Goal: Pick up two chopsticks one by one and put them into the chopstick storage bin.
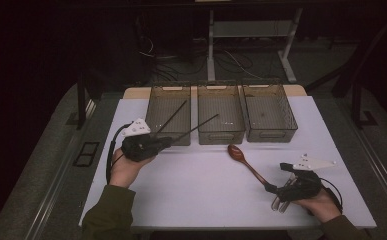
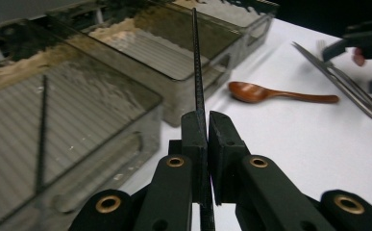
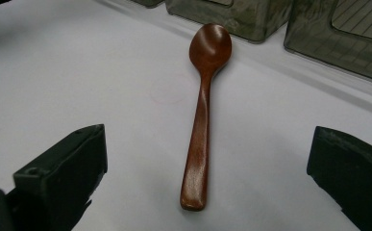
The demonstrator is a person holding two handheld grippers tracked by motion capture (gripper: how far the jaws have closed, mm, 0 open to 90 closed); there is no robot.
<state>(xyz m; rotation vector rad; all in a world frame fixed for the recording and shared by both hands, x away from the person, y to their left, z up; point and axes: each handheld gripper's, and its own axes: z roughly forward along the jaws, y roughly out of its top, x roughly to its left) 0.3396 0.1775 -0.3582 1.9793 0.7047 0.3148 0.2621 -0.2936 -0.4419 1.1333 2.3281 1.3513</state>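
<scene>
We are sorting utensils into three bins (image 1: 219,120). One chopstick (image 1: 171,116) is already lying in the left bin. Our left gripper (image 2: 206,126) is clamping the second chopstick (image 2: 196,62); our right gripper (image 3: 207,178) is spreading wide around the wooden spoon (image 3: 204,110), not yet binned.

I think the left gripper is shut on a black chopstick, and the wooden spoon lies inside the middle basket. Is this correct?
Not quite. The left gripper is shut on a black chopstick, but the wooden spoon lies on the white table in front of the middle basket, not inside it. The high view shows this.
</scene>
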